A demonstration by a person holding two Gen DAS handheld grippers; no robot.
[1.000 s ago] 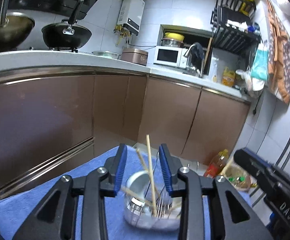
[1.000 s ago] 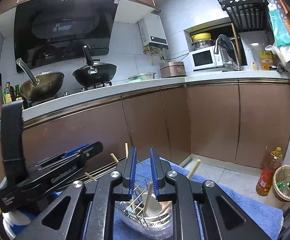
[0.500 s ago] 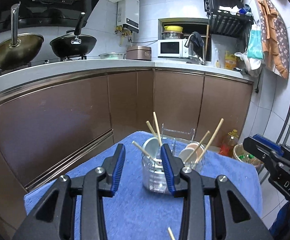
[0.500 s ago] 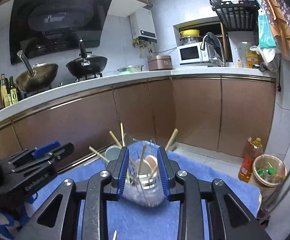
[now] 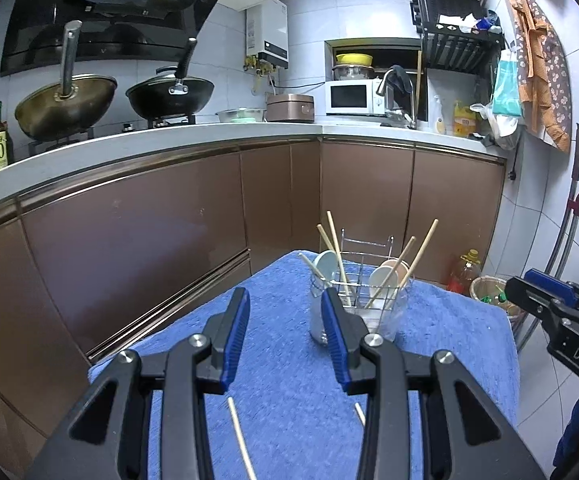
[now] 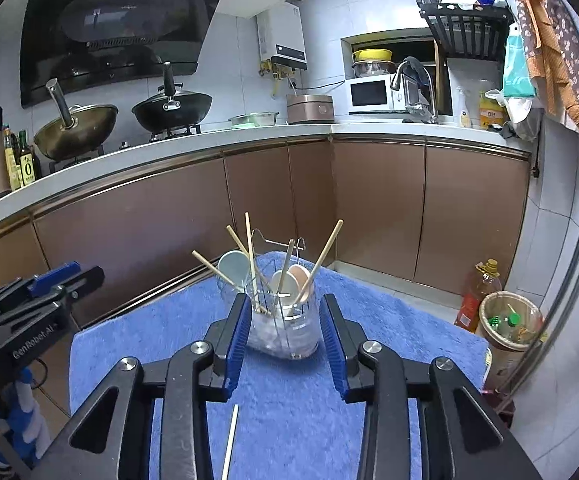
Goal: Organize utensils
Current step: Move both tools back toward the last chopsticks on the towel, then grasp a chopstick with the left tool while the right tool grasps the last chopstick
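Note:
A clear wire-framed utensil holder stands on the blue towel. It holds several wooden chopsticks and pale spoons. A loose chopstick lies on the towel near me; the end of another chopstick shows beside it. My left gripper is open and empty, short of the holder. My right gripper is open and empty, with the holder just beyond its fingers.
Brown kitchen cabinets and a white counter with woks stand behind the towel. An oil bottle and a bin sit on the floor at the right. The towel's edges drop off left and right.
Both grippers have pulled back and up from the holder. The right gripper's jaws have opened wider. Loose chopsticks on the towel have come into view.

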